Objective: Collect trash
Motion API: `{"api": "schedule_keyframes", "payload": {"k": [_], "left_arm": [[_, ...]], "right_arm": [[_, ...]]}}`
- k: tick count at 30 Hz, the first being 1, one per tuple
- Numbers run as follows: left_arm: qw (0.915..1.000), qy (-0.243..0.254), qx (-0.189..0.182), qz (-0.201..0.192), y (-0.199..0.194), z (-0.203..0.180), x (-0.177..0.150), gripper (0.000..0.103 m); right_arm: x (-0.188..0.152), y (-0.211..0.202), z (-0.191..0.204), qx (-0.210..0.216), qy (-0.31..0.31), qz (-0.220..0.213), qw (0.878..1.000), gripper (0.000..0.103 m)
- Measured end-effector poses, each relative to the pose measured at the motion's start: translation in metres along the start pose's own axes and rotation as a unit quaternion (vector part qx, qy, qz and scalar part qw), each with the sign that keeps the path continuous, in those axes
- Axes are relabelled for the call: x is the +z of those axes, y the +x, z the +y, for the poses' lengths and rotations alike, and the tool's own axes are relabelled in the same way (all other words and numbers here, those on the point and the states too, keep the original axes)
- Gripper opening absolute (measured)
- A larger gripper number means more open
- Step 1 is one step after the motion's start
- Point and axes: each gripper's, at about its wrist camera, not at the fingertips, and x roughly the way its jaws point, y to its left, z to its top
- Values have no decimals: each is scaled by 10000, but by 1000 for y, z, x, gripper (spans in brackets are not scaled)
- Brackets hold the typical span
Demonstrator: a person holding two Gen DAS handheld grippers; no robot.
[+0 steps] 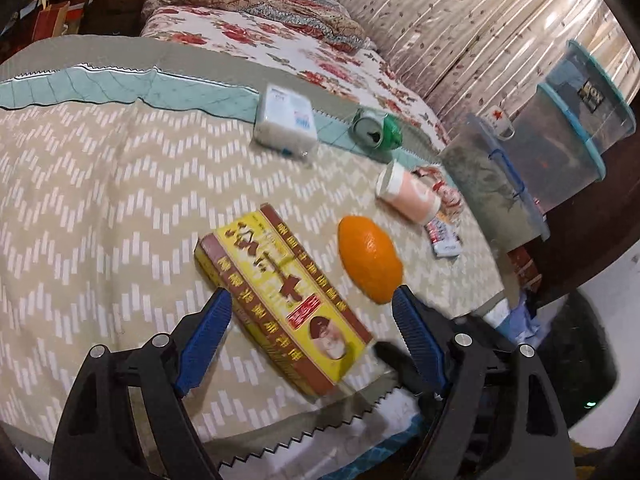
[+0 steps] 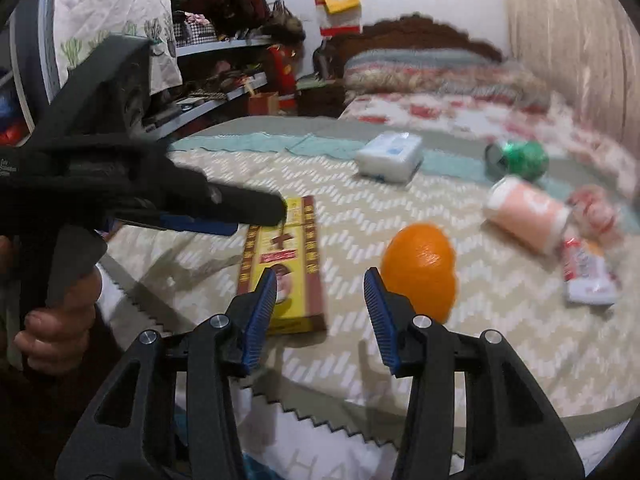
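Observation:
On the beige zigzag cloth (image 1: 100, 200) lie a yellow and brown box (image 1: 280, 304), an orange (image 1: 370, 262), a tipped pink paper cup (image 1: 408, 196), a crushed green can (image 1: 376, 130), a white tissue pack (image 1: 286, 120) and small wrappers (image 1: 444, 236). My left gripper (image 1: 312, 304) is open, its fingers on either side of the box's near end, above it. My right gripper (image 2: 320, 284) is open and empty, between the box (image 2: 280, 264) and the orange (image 2: 420, 268). The left gripper (image 2: 224, 216) shows from the side in the right wrist view.
A grey bin (image 1: 492, 184) and clear plastic tubs (image 1: 572, 128) with a mug (image 1: 500, 122) stand at the right. A floral bed (image 1: 280, 36) lies behind. Cluttered shelves (image 2: 216, 64) stand at the back left. The cloth's sawtooth front edge (image 2: 320, 412) is near.

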Motion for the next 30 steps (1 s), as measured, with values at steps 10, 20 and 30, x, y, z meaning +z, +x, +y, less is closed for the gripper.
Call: {"api": "schedule_keyframes", "payload": {"k": [10, 20, 30], "left_arm": [[9984, 230, 485, 174, 24, -8, -19, 80], [9975, 408, 547, 189, 40, -24, -12, 56], [9987, 477, 151, 100, 42, -37, -1, 5]], "right_arm": [[10, 22, -66, -695, 904, 491, 9923, 74], [12, 51, -67, -706, 672, 952, 9907, 39], [1, 18, -65, -865, 824, 420, 9920, 29]]}}
